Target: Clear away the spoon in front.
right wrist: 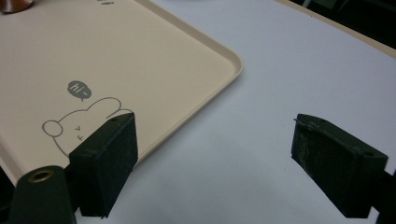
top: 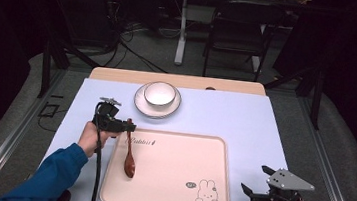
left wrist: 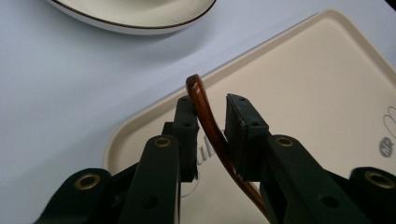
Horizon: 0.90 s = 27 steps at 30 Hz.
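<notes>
1. Setting: a table (top: 245, 117) under a pale blue cover, dark room behind, a chair (top: 239, 29) beyond the far edge.
2. Tray (top: 211, 149): beige, rabbit print at the near right corner, lying flat at the near centre of the table.
3. Bowl (top: 159, 93) on a saucer (top: 140, 105): white, just beyond the tray's far left corner, apart from it.
4. Spoon (top: 129, 155): brown, bowl end resting on the tray's left part, handle reaching up toward the far left corner.
5. Left gripper (left wrist: 211, 116): handle tip between its jaws; the left pad lies against the handle, the right pad stands just clear. Grip loosened, not clamped.
6. Right gripper (right wrist: 215, 158): jaws wide apart, holding nothing, over the bare cover beside the tray's near right corner.
7. Risk, judged: with one pad off, the curved handle may roll or drop sideways; lifting the gripper away askew could drag the spoon across the tray or off its left rim.
</notes>
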{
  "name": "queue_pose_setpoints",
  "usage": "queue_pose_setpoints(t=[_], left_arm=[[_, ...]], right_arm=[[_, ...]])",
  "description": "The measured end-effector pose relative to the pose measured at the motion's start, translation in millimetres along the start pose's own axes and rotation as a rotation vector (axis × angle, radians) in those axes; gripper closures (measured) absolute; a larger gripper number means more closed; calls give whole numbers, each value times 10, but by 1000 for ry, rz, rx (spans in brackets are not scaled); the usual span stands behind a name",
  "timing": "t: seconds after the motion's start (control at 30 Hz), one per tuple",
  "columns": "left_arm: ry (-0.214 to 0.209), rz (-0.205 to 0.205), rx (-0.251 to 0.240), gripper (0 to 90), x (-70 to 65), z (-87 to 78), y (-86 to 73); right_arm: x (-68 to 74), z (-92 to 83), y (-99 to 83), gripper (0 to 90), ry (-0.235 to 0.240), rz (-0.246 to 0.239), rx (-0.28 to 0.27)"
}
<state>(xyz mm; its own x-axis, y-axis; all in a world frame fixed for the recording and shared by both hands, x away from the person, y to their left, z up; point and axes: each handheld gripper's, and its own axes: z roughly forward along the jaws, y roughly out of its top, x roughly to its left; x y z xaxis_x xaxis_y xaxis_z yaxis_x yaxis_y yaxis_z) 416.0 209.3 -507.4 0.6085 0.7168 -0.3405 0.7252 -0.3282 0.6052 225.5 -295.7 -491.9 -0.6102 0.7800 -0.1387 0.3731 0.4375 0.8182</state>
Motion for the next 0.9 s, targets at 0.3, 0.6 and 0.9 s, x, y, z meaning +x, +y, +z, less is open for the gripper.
queue_pose_setpoints(t=[0.3,0.6,0.9], left_arm=[[18,-30,23,737,31,155,-41],[47,-37,39,725,51,272,-55],[87,-22,46,696,56,359,-48]], right_arm=[[-1,-6,-4,139,-2,1,-1],[0,-5,-3,139,-2,0,-1],[0,-5,-3,139,-1,-1,0]])
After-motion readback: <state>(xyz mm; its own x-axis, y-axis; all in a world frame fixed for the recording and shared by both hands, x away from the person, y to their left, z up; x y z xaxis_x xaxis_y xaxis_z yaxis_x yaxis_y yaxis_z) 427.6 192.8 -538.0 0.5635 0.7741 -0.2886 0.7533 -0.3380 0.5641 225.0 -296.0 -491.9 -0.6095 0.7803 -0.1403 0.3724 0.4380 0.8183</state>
